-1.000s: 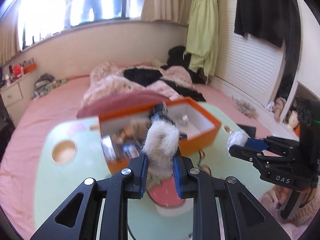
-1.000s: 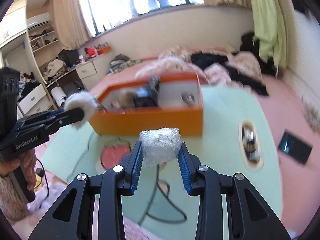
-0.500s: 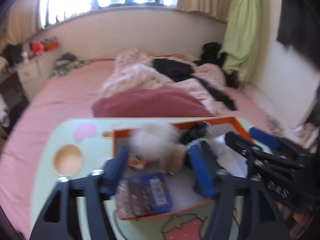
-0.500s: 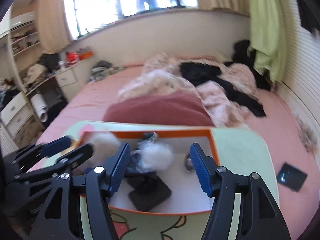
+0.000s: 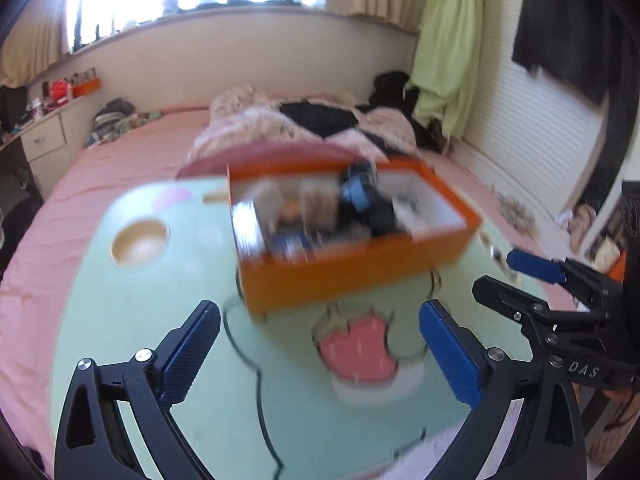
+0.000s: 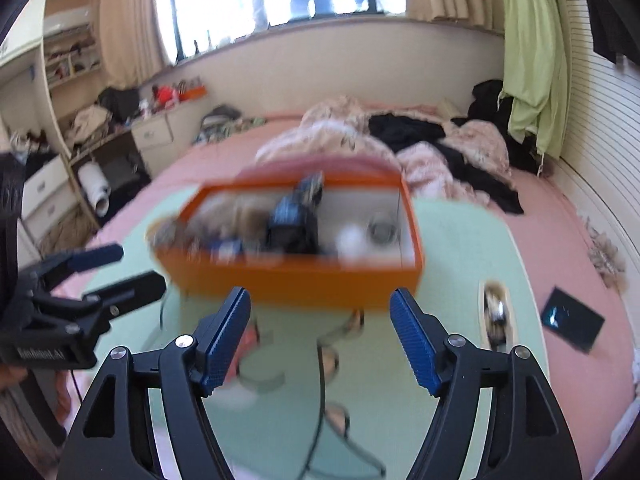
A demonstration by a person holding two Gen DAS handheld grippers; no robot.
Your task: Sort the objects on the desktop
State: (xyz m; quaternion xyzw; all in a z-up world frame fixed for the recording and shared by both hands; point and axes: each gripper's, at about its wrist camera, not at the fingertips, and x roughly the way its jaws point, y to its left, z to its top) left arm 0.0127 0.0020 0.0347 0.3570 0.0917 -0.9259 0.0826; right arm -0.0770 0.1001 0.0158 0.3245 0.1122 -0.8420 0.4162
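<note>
Grippers hang over a pale green bench that stands on a pink bed. Jaws of the left gripper are opening and already stand wide, with nothing between them. Jaws of the right gripper are opening too, at a middling width, also with nothing between them.

An orange box sits on the far middle part of the bench, beyond both grippers. Its contents are blurred: furry pale things lie toward its left end, a dark blue and black object in the middle, a small white ball and a round metallic thing toward the right end on the white floor of the box.

A strawberry picture is printed on the bench just near of the box. A round cup recess lies at the bench's left, and another recess at its right holds small items too blurred to name. A dark flat card lies on the bed right of the bench.
</note>
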